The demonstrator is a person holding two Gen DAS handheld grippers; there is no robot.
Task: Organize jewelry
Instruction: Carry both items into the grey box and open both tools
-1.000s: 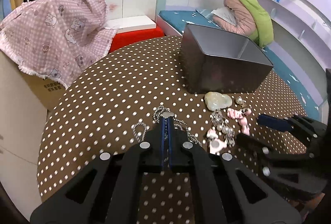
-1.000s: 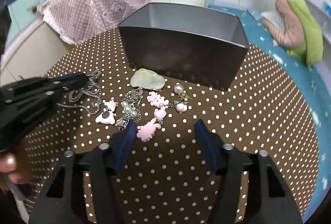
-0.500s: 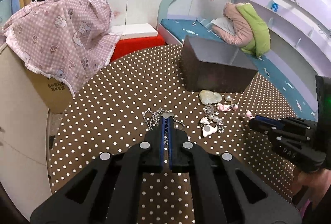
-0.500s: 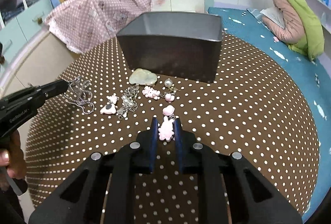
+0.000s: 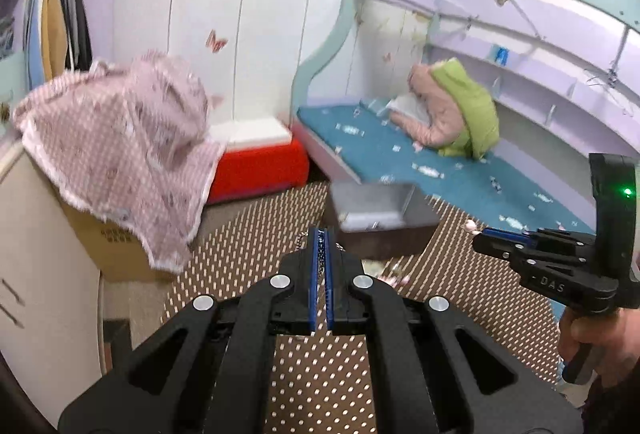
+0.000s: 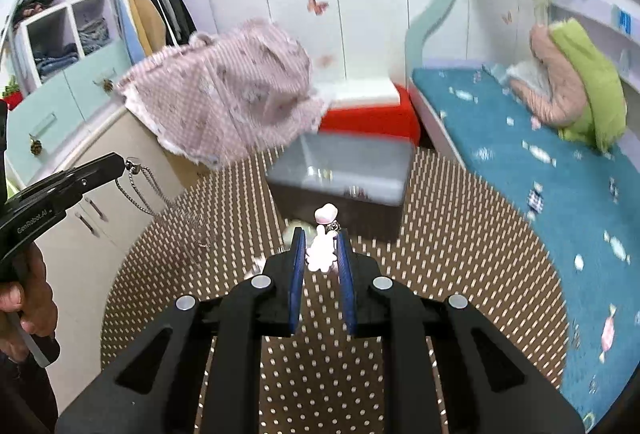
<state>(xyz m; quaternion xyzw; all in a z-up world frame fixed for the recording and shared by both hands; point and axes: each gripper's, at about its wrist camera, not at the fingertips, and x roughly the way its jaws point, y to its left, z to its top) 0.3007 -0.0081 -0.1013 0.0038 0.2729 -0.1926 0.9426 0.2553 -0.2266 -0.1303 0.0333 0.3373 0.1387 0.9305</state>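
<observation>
- Box (image 6: 340, 173), grey and open-topped, stood on the dotted brown table (image 6: 460, 254) at about 12 o'clock from both grippers; a few small glinting bits lay on its floor, too blurred to name.
- The left gripper (image 5: 321, 234) had its blue pads pressed nearly together on a silver chain (image 6: 148, 189); in its own view only a few beads of the chain showed between and just beyond the pads.
- The right wrist view showed what the left could not: the chain hung in loops from the left gripper's tip at 9 o'clock, with its lower end trailing toward the table, blurred.
- The right gripper (image 6: 320, 246) held its jaws closed on a pink charm (image 6: 320, 254), whose heart-shaped top (image 6: 326, 213) stuck up above the fingertips, in line with the box's near wall.
- In the left wrist view the right gripper (image 5: 480, 234) came in at 3 o'clock, side on, with only a pale pink bead (image 5: 471, 225) showing at its tip.
- Loose trinkets (image 5: 394, 272) lay on the table just in front of the box, blurred in both views.
- Behind the table a pink checked cloth (image 6: 224, 101) covered a cabinet at 10 o'clock, and a red and white stool (image 6: 368, 109) sat at 12 o'clock.
</observation>
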